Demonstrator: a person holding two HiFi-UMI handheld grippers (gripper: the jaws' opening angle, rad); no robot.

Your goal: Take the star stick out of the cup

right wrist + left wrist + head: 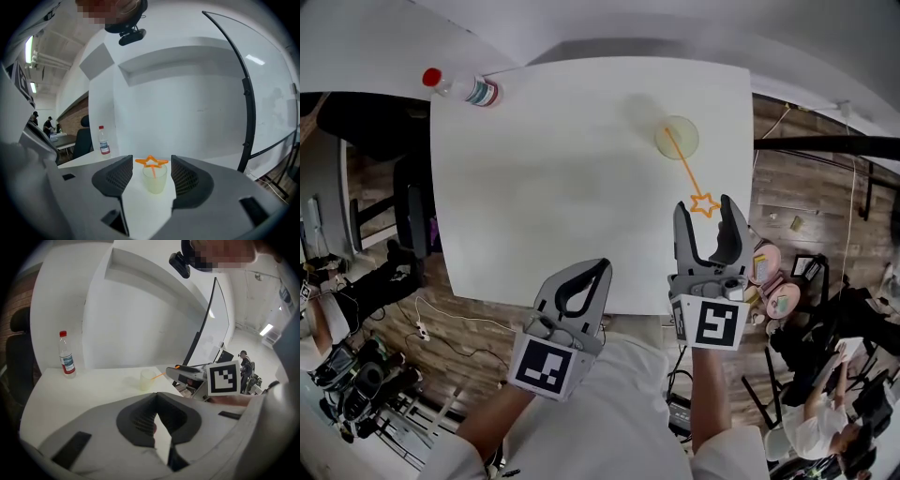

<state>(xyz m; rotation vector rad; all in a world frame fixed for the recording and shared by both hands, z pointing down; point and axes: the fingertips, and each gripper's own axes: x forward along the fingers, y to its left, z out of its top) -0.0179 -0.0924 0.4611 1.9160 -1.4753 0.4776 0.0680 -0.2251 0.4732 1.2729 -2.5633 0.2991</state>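
Orange star stick [685, 172] leans in the cup [677, 138] on the table [544, 187]. Its star end lies between the wide-apart jaws of the right claw [704, 207], ungripped. Left claw [602, 268]: closed, empty.

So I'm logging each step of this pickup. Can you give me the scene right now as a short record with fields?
table: white
cup: pale, translucent, upright, far right part of table
star stick: orange, standing in cup, leaning out toward right gripper
bottle: red cap, far left corner
right gripper: open, star end between jaw tips, not gripped
left gripper: shut, empty, at near table edge
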